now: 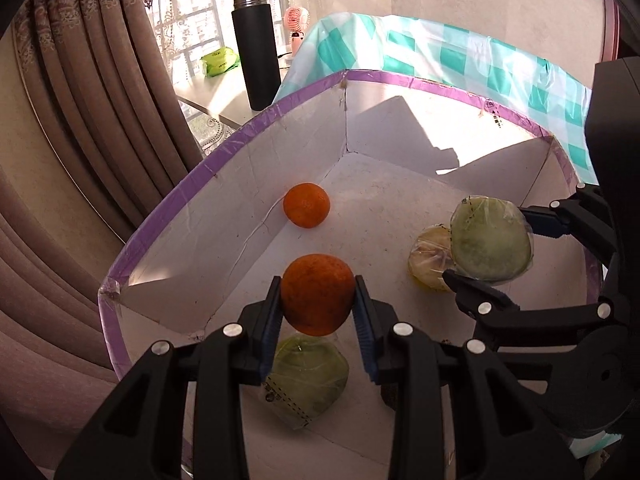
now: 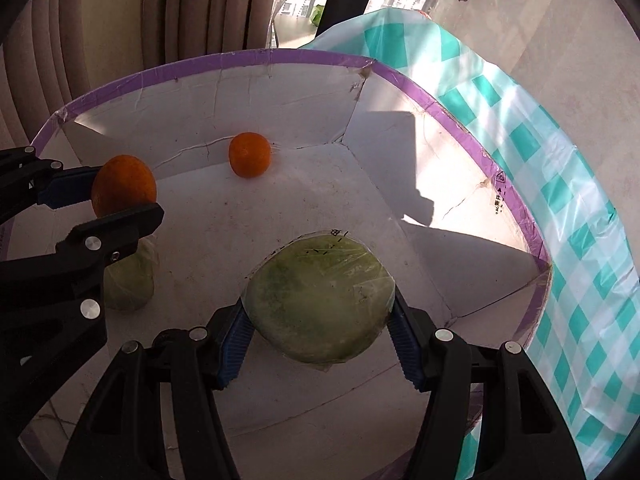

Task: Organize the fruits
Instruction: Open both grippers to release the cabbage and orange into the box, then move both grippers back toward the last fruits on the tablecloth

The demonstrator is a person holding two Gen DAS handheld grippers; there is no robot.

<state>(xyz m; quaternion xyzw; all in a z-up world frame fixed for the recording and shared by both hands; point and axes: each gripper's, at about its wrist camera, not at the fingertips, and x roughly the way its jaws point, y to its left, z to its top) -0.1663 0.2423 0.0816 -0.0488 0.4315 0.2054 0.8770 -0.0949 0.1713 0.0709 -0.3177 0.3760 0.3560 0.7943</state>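
My left gripper (image 1: 317, 280) is shut on an orange (image 1: 317, 294) and holds it just above the floor of a white cardboard box with a purple taped rim (image 1: 260, 120). A plastic-wrapped green fruit (image 1: 306, 376) lies directly below it. A second orange (image 1: 307, 205) rests by the far left wall. My right gripper (image 2: 318, 302) is shut on another wrapped green fruit (image 2: 320, 300) low inside the box (image 2: 200, 64). Beside that fruit lies a wrapped yellowish fruit (image 1: 428, 260), hidden in the right wrist view. There the left gripper (image 2: 120, 204) and its orange (image 2: 122, 184) appear at the left.
A teal-and-white checked cloth (image 1: 460, 52) covers the surface behind and right of the box. A tall black flask (image 1: 256, 52), a pink fan (image 1: 297, 26) and a green packet (image 1: 220, 62) stand on a sill behind. Brown curtains (image 1: 80, 120) hang at the left.
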